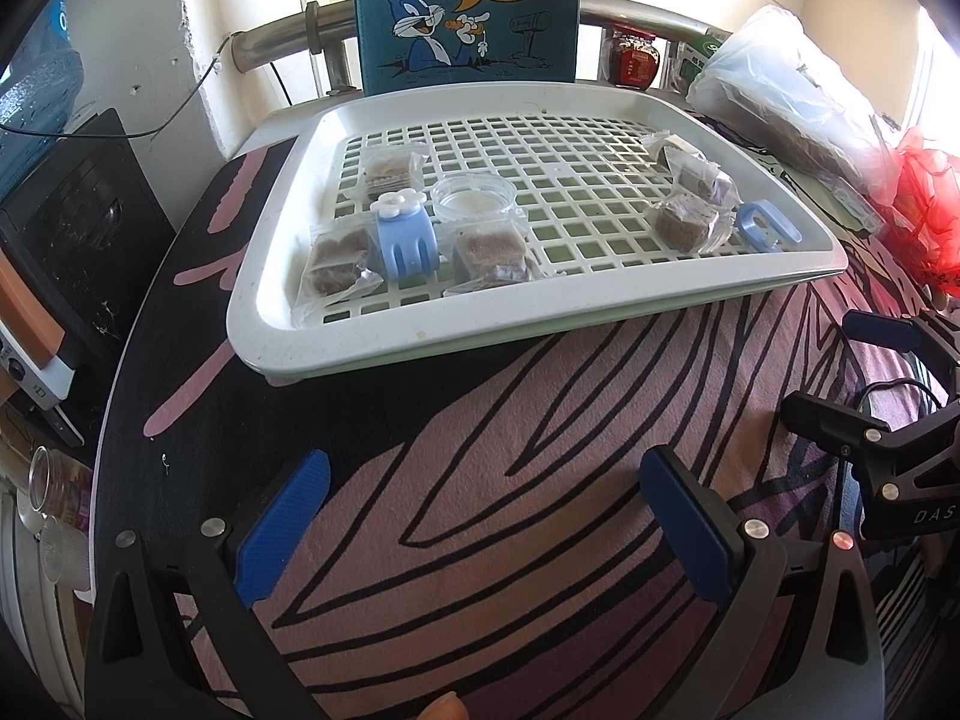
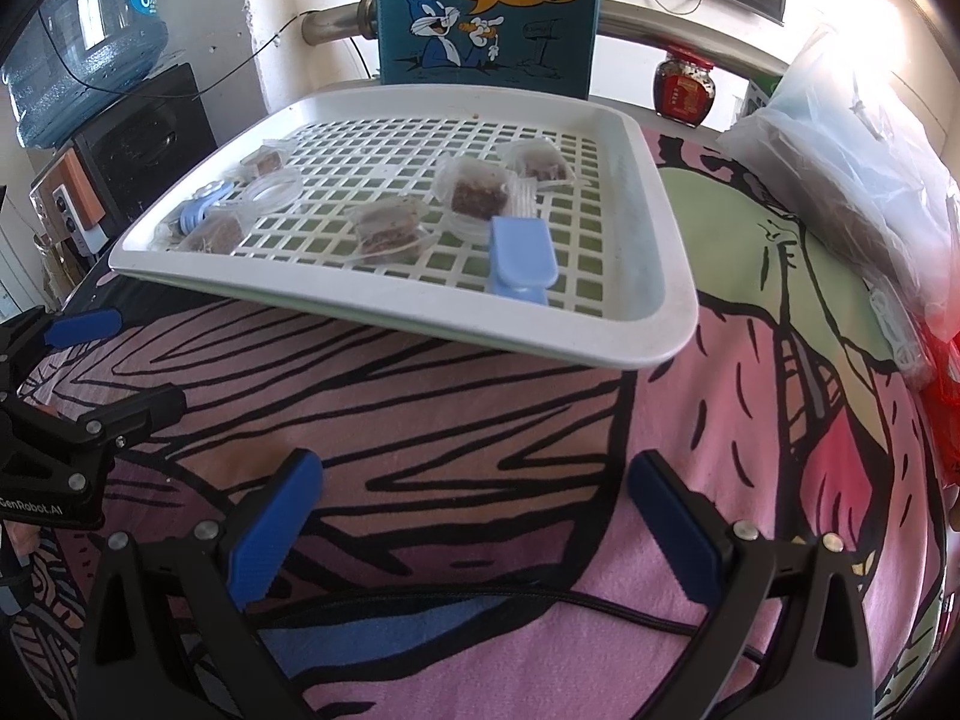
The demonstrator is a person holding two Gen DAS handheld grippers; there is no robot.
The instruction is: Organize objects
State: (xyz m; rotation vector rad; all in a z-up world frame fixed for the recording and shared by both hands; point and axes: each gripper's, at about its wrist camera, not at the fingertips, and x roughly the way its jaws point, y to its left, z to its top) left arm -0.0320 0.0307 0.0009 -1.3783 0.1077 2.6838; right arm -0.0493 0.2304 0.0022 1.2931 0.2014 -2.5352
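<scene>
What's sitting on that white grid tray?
On the white slotted plastic tray: clear-wrapped brown snack squares, two light-blue hair clips, a round clear plastic lid. Beneath the packets is hidden.

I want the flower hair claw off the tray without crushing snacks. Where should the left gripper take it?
Grip the blue hair claw across its smooth upper body, just below the white flower, coming from above. Its teeth point down and forward, and wrapped snacks crowd both sides low down.

Two low wrist views side by side, both facing the tray [image 1: 336, 324].
</scene>
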